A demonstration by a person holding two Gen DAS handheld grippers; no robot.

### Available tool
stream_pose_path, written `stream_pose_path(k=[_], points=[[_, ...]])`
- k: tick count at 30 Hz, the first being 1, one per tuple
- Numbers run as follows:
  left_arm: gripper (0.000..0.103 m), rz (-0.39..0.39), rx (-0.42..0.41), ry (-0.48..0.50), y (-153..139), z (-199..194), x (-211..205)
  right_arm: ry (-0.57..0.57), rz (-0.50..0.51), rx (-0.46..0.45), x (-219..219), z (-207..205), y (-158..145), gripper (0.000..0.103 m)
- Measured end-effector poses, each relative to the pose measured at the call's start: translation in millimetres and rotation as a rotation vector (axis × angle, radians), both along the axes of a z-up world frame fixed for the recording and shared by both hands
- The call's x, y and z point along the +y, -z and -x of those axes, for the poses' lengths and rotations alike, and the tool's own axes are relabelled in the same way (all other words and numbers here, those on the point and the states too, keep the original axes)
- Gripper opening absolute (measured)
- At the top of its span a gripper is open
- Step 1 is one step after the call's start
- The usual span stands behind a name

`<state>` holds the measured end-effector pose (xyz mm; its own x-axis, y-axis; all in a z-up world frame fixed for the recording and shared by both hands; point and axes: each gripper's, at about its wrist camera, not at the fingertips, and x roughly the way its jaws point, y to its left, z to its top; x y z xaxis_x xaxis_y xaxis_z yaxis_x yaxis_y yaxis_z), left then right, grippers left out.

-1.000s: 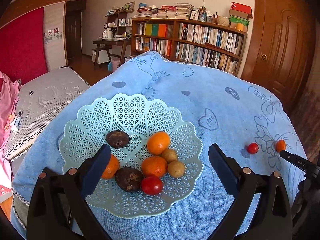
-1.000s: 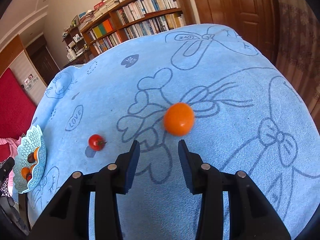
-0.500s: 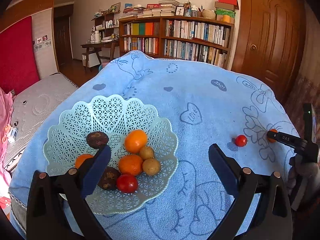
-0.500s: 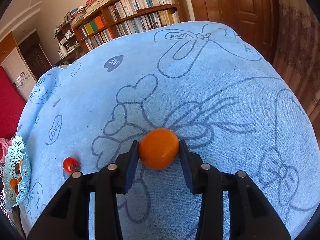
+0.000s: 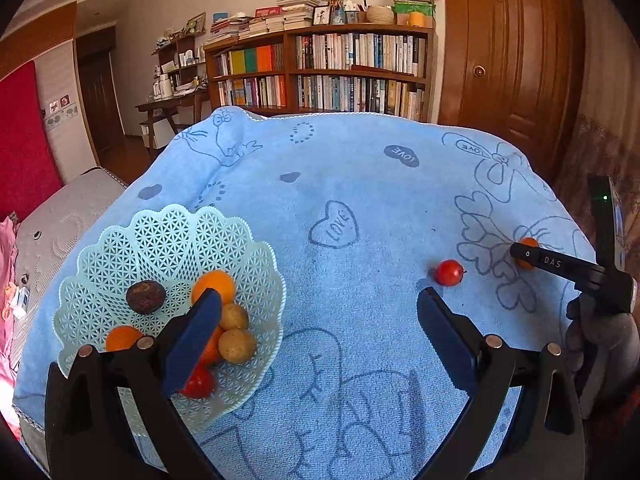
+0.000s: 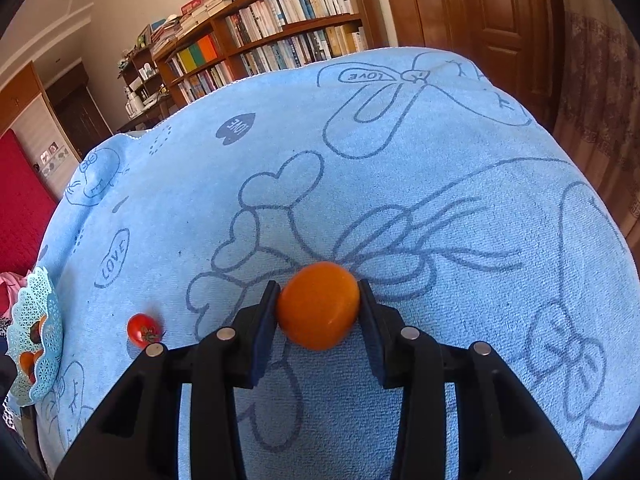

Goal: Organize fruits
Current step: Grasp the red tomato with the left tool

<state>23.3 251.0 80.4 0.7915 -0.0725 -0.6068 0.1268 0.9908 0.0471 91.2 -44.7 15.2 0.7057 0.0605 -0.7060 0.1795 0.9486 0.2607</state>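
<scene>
Trouble from the left wrist view would be a collision: the left gripper (image 5: 318, 334), fingers spread wide and empty, hangs over the near edge of the basket (image 5: 120, 258), and a careless sweep could tip it. I count in the basket three oranges (image 5: 213, 283), two small brown fruits (image 5: 237, 345), one dark round fruit (image 5: 145, 298) and one tomato, though the left finger may hide more. One loose tomato (image 5: 449, 272) lies on the blue towel (image 5: 360, 184) over the table.

From the right wrist view, the right gripper (image 6: 319, 314) has its fingers touching both sides of one orange (image 6: 318, 310) on the towel. Smooth peel could slip if the squeeze is light. The tomato (image 6: 143, 330) sits well left.
</scene>
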Motion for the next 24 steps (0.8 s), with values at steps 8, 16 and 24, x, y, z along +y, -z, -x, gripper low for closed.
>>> stream_pose_path(k=[8,16,24], points=[[0.099,-0.015,0.034,0.085,11.7,-18.4,-41.7,0.007,-0.006,-0.031,-0.8,6.4,-2.1,0.039],[0.094,-0.048,0.095,0.185,35.0,-43.4,-83.3,0.011,-0.019,-0.038,-3.8,8.2,-2.1,0.039],[0.072,-0.027,0.191,0.235,60.2,-73.1,-101.0,0.013,-0.023,-0.038,-4.0,8.3,-1.8,0.039]])
